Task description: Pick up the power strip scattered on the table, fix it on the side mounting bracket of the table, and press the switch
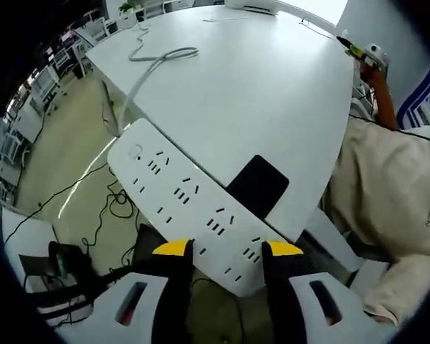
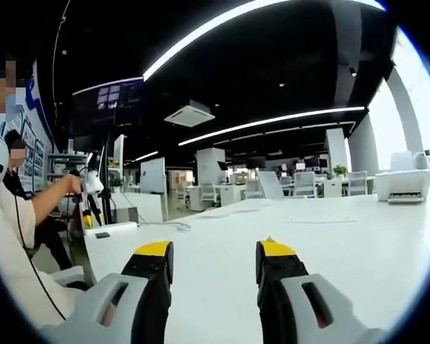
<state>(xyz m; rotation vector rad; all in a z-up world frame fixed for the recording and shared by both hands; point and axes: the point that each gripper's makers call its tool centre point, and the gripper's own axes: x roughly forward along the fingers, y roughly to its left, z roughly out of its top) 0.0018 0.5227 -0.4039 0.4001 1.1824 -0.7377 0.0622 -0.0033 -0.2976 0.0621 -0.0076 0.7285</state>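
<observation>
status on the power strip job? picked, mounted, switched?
Done: the power strip is picked up, clamped between the left gripper jaws and held off the table edge, over the floor.
In hand: carrying it toward the table side; its cable trails across the tabletop.
Left: no bracket visible to fix it on, and its switch is unpressed. The right gripper is open, holding nothing.
</observation>
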